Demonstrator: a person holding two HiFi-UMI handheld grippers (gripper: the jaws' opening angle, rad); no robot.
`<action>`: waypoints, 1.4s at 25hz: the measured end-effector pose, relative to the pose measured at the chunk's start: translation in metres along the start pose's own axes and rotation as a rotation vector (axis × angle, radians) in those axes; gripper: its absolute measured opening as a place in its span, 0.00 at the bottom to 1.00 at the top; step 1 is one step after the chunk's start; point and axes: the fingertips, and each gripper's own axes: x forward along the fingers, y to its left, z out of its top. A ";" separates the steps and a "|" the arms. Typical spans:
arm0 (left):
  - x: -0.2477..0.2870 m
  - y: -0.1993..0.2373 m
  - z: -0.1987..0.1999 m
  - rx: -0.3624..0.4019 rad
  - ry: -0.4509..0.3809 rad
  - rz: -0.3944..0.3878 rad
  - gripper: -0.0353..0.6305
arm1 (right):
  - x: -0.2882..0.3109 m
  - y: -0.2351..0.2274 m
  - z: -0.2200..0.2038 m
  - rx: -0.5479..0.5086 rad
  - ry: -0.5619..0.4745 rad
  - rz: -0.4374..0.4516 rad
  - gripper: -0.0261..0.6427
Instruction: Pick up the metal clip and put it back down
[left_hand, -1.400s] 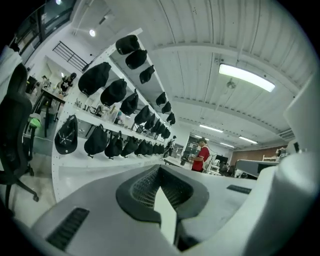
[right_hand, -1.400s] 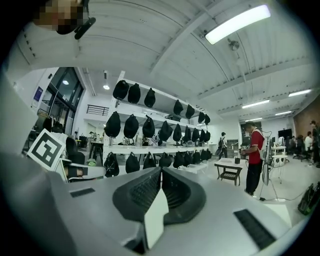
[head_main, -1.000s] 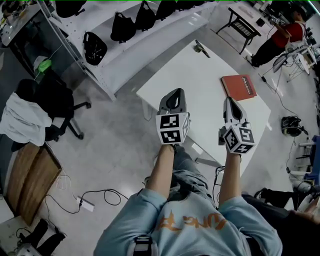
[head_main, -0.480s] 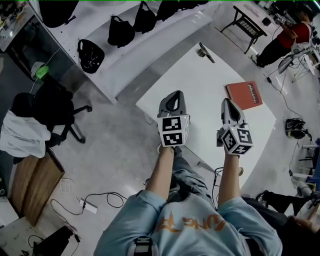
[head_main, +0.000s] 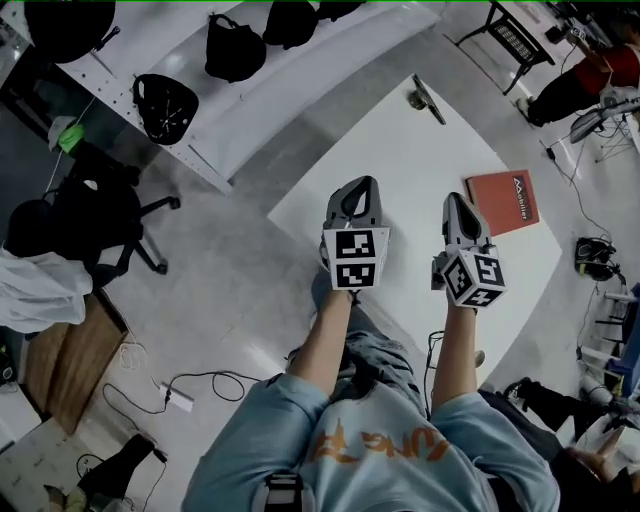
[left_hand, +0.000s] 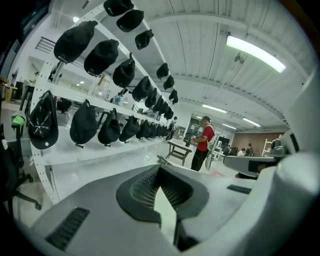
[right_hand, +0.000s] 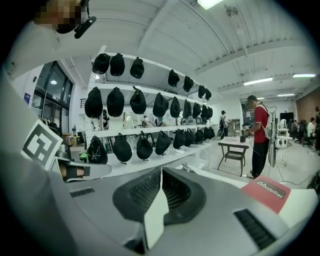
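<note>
Metal clip (head_main: 427, 98): lying flat at the far corner of the white table (head_main: 410, 160), untouched, well apart from both grippers.

Left gripper (left_hand: 160, 166): jaws brought together at the tips, nothing held between them. It is carried over the near left part of the table and pointed toward the far corner, tilted a little downward. The marker cube at its rear is seen just past the table's near edge.

Right gripper (right_hand: 161, 169): jaws likewise closed tip to tip, nothing gripped. It is held over the near part of the table, beside the left gripper and parallel to it.

Red book (head_main: 503, 202): laid flat by the right edge of the table, near the right gripper but not touched by it. White lettering is noted on its cover.

Beyond the table's left side, a long white shelf unit (head_main: 270, 75) is hung with black caps (head_main: 235, 48). A black office chair (head_main: 100, 215) is noted further out on that side. Past the table's far right, a person in a red top (head_main: 585, 85) is seen standing by a small black bench (head_main: 505, 35).
</note>
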 end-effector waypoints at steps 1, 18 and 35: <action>0.006 0.004 0.000 0.001 0.007 0.002 0.07 | 0.009 -0.001 -0.001 0.006 0.004 0.003 0.08; 0.120 0.022 -0.012 0.033 0.110 -0.001 0.07 | 0.155 -0.041 -0.015 -0.158 0.127 0.027 0.08; 0.178 0.023 -0.021 0.041 0.155 -0.035 0.07 | 0.261 -0.083 -0.026 -0.219 0.142 0.055 0.09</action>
